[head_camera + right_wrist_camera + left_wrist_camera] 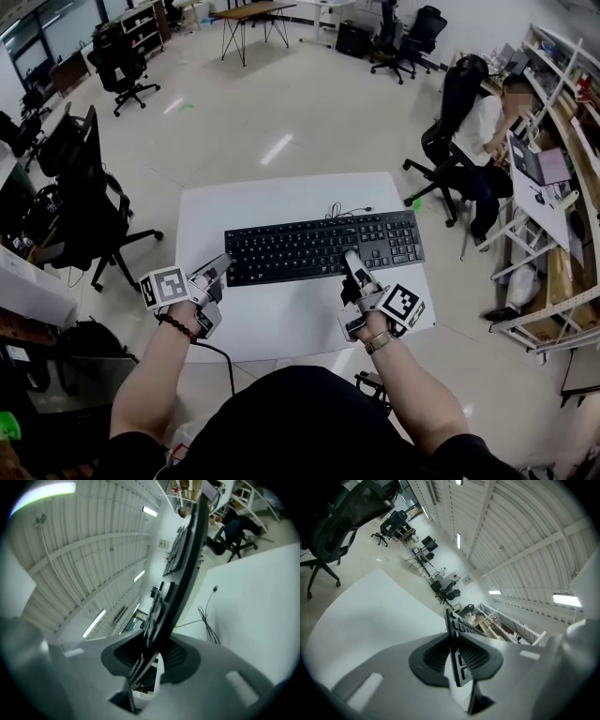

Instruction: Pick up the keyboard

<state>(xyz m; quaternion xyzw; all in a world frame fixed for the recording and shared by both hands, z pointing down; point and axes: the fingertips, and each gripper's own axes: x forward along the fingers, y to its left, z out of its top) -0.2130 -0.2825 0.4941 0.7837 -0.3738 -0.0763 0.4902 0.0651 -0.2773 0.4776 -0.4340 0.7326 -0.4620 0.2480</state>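
A black keyboard [319, 246] hangs over the white table [281, 319], gripped at its near edge from both sides. My left gripper [221, 267] is shut on its left corner. My right gripper [351, 260] is shut on the near edge right of the middle. In the left gripper view the keyboard [451, 625] runs edge-on between the dark pads of the left gripper [457, 658]. In the right gripper view the keyboard [183, 564] stands tilted between the pads of the right gripper [152, 656]. Its thin cable [342, 212] trails onto the table behind it.
Black office chairs [89, 202] stand to the left of the table. A person [487, 122] sits on a chair at a cluttered desk with shelves [553, 187] to the right. A trestle table [248, 14] and more chairs stand at the far end.
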